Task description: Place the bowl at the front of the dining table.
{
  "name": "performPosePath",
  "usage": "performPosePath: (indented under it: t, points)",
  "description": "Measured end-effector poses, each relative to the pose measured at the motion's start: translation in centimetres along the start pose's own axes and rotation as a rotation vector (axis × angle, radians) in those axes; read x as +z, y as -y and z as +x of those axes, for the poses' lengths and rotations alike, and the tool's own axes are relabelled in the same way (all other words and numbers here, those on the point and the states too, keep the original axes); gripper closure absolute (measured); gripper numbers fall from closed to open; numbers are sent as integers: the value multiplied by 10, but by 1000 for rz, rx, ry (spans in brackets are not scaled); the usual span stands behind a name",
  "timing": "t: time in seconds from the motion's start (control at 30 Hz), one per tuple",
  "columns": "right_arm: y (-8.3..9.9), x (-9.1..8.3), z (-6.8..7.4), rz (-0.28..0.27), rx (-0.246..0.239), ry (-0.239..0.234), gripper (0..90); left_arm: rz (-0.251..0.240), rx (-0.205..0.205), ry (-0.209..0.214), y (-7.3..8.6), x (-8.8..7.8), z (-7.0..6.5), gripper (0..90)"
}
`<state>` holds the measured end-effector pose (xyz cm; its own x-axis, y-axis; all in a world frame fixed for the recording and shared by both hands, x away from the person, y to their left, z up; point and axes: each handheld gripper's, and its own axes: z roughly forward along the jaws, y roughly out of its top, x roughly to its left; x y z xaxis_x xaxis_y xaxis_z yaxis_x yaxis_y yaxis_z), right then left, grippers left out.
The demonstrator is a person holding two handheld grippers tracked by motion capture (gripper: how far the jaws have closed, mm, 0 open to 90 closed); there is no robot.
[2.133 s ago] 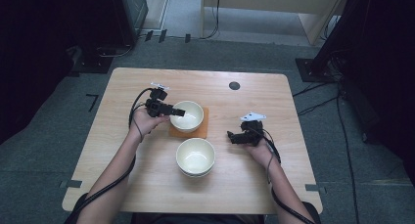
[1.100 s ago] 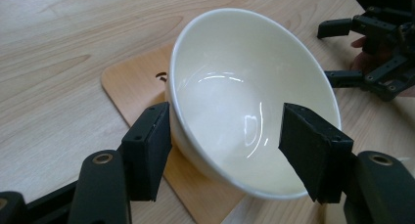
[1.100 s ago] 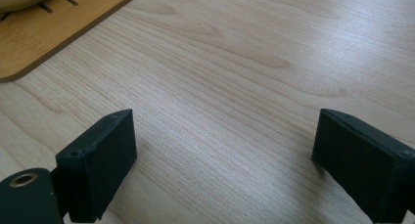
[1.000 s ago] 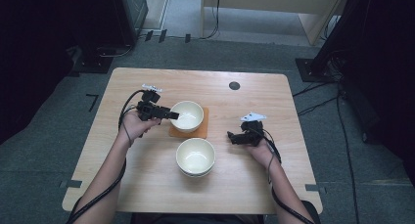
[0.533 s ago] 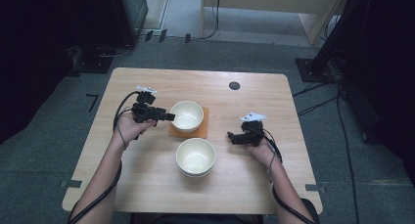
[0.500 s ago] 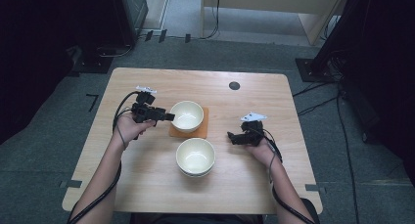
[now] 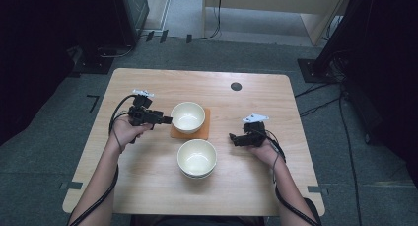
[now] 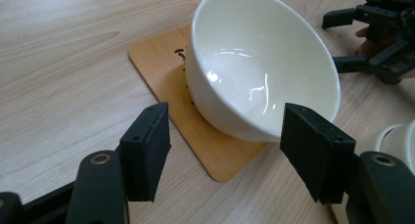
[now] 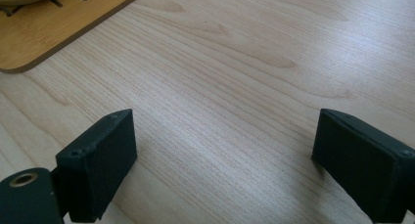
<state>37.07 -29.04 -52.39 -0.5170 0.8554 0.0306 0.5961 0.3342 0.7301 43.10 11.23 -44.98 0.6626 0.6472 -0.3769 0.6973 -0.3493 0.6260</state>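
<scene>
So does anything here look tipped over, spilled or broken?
Nothing stands out. One white bowl sits upright on the orange mat, the nearer bowl stack stands straight, both look empty, and the table shows no spill.

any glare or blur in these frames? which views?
High view: soft overall, dark surroundings, table evenly lit. Left gripper view: sharp, bright highlights inside the white bowl on the wooden coaster. Right gripper view: pale sheen on the wood, no blur.

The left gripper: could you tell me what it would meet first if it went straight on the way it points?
Most likely the white bowl on the wooden mat. The left gripper stands open, its jaws framing the bowl's near side, apart from it. How low it aims is unclear.
</scene>
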Motion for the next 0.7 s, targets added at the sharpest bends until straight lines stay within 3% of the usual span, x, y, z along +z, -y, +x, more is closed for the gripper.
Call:
performPosePath:
  t: [0.07,0.4,0.5,0.7]
  points:
    - [0,0,0,-1,-5,-3,85,-9,16,-6,3,0,1,353]
    - [0,0,0,-1,-9,-4,85,2,7,-12,9,-3,9,352]
    - [0,0,0,-1,-9,-4,85,1,1,9,12,-6,12,352]
    - [0,0,0,-1,-9,-5,85,-7,-6,-21,18,-11,22,353]
